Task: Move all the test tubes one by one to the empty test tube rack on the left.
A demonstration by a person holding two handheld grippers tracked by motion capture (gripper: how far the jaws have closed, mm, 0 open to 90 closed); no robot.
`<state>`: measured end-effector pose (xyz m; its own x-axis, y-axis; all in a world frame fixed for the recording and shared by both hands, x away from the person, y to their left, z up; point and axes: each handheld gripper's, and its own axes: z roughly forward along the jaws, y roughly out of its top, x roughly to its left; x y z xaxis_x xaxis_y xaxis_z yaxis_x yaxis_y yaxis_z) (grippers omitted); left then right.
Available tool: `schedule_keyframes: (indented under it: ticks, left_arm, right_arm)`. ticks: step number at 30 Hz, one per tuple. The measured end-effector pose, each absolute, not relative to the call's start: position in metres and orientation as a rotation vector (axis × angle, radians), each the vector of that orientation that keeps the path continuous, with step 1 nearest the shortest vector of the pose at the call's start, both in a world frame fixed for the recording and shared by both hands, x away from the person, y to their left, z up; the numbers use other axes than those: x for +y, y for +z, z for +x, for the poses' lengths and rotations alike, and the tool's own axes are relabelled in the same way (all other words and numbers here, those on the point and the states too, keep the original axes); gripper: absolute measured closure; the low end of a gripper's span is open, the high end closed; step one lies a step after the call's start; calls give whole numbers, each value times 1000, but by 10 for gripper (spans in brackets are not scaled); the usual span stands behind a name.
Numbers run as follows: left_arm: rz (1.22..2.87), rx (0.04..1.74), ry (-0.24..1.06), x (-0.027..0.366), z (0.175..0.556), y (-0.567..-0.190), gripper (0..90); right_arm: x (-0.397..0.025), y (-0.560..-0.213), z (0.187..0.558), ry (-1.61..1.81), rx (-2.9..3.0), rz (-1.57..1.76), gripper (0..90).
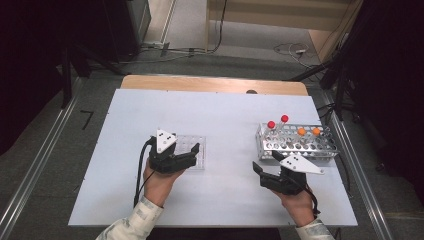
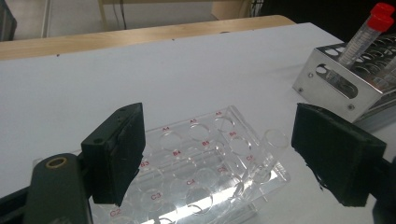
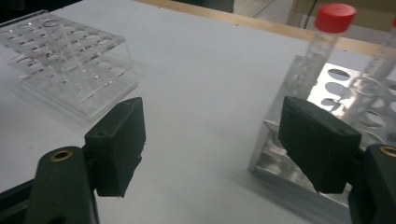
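Left gripper (image 1: 186, 152), jaws apart, hovers over a clear acrylic tube rack (image 1: 192, 150) at the desk's (image 1: 220, 110) 8 o'clock; right gripper (image 1: 267, 165) open beside the metal rack (image 1: 300, 146). Rigid, slippery, light: grasp its side walls.

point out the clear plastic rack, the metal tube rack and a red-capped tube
clear plastic rack (image 2: 205, 163), left gripper view, on its top plate among the labelled holes
metal tube rack (image 1: 295, 145), high view, on its perforated front wall
red-capped tube (image 3: 334, 17), right gripper view, on its red cap
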<state>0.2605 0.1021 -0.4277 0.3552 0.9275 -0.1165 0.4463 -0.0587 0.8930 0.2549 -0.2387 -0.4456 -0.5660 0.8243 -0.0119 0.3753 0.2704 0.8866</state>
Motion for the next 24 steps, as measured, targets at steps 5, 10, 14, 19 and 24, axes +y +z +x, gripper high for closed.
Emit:
schedule_keyframes:
  ticks: [5,10,14,19,24]
  left_arm:
    - [1662,1246,636,105,261,-427,180]
    - [1656,1248,634,107,260,-427,180]
    - [1649,1251,632,107,260,-426,181]
    - [1641,1251,639,107,260,-426,183]
    - [1644,1254,641,107,260,-426,183]
  right_arm:
    - [-250,-445,259,1231,2031,1119,219]
    - [-257,-445,262,1212,1998,1140,221]
    - [-263,-446,266,1196,1970,1158,226]
    - [-269,-447,271,1185,1947,1182,230]
    - [-272,-449,277,1168,1936,1200,234]
